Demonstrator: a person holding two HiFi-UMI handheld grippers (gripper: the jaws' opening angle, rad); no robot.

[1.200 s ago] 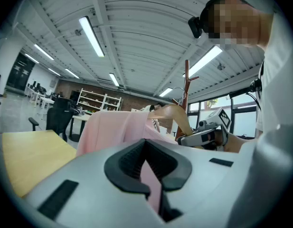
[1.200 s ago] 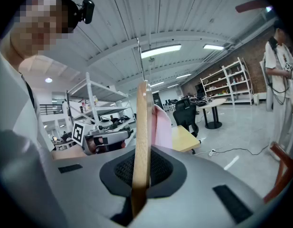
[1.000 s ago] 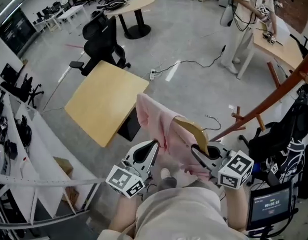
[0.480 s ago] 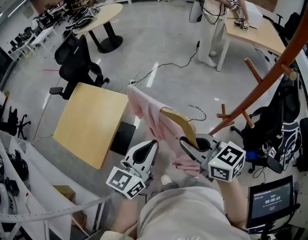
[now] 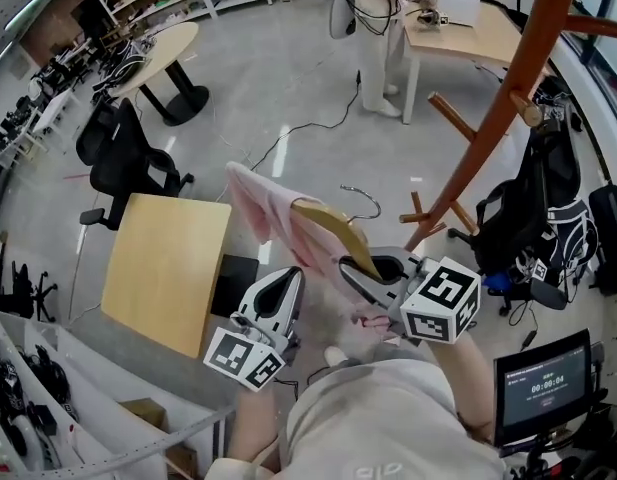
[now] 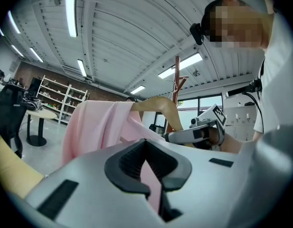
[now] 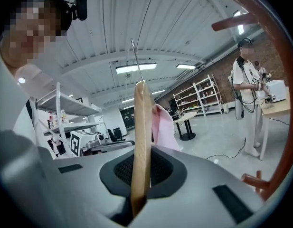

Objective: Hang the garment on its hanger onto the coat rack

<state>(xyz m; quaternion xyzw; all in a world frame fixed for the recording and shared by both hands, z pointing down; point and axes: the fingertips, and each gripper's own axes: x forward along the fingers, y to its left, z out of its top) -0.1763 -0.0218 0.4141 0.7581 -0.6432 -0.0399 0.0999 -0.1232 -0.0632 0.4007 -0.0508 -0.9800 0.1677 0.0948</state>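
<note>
A pink garment point(image 5: 260, 206) drapes over a wooden hanger point(image 5: 338, 234) with a metal hook point(image 5: 364, 204) that points toward the coat rack. My right gripper point(image 5: 360, 271) is shut on the hanger's lower end; in the right gripper view the wooden hanger point(image 7: 141, 137) stands upright between the jaws of the right gripper point(image 7: 140, 172). My left gripper point(image 5: 286, 290) is shut on a fold of the pink garment point(image 6: 96, 127), which runs down between the jaws of the left gripper point(image 6: 150, 170). The red-brown coat rack point(image 5: 508, 98) rises at the right, with a peg point(image 5: 450, 116) sticking out toward the hanger.
A yellow table point(image 5: 163, 268) stands at the lower left, a black office chair point(image 5: 118, 158) beyond it. A black backpack point(image 5: 523, 230) hangs low on the rack. A person point(image 5: 373, 28) stands by a far table. A cable point(image 5: 318, 126) crosses the floor, and a screen point(image 5: 543, 388) sits at the bottom right.
The hanger with the garment has been carried up and toward the coat rack, whose pole now looms larger at the upper right. Both grips are unchanged.
</note>
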